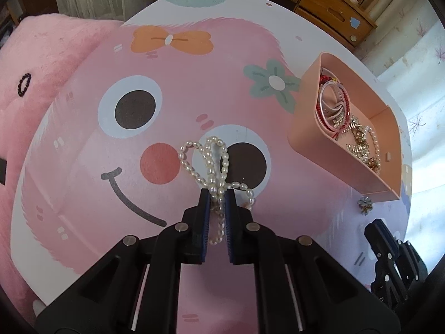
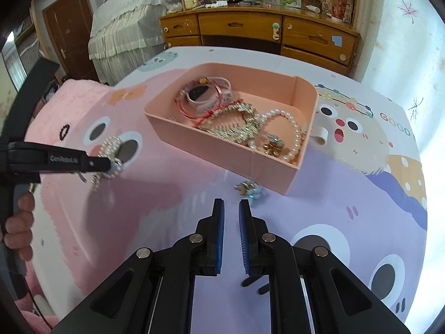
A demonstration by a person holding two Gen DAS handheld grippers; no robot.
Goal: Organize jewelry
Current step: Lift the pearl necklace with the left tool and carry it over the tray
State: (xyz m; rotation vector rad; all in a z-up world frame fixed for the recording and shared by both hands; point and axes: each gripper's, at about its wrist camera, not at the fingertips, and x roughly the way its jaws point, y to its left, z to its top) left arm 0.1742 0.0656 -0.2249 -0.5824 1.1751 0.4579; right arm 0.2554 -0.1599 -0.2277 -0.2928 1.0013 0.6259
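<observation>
The left gripper (image 1: 217, 194) is clamped on a pearl strand (image 1: 211, 164): the beads pass between its blue pads, loops fan out ahead of the tips over the printed tablecloth (image 1: 111, 167), and a short tail hangs back between the fingers. Whether the loops rest on the cloth or hang just clear of it cannot be told from the left wrist view. In the right wrist view the same strand is blurred at the gripper's tip, and the hand (image 2: 19, 222) holding that gripper is cut off by the frame edge.

The right gripper (image 2: 231, 203) shows a narrow slot between its pads with nothing in it — the jaws are drawn together on no object. Just ahead of its tips lies a small blue flower brooch (image 2: 249, 188), blurred, just beside the near wall of the pink tray (image 2: 222, 153); contact between the two cannot be confirmed.

The tray sits on the cloth and holds red bangles (image 2: 200, 97), a rhinestone piece (image 2: 236, 128), a second pearl string (image 2: 294, 133) and another flower brooch (image 2: 274, 143) — tangled, with their overlaps hard to separate. A small dark beaded ring (image 1: 23, 83) lies on the pink plush cushion (image 1: 41, 55) beyond the table edge.
</observation>
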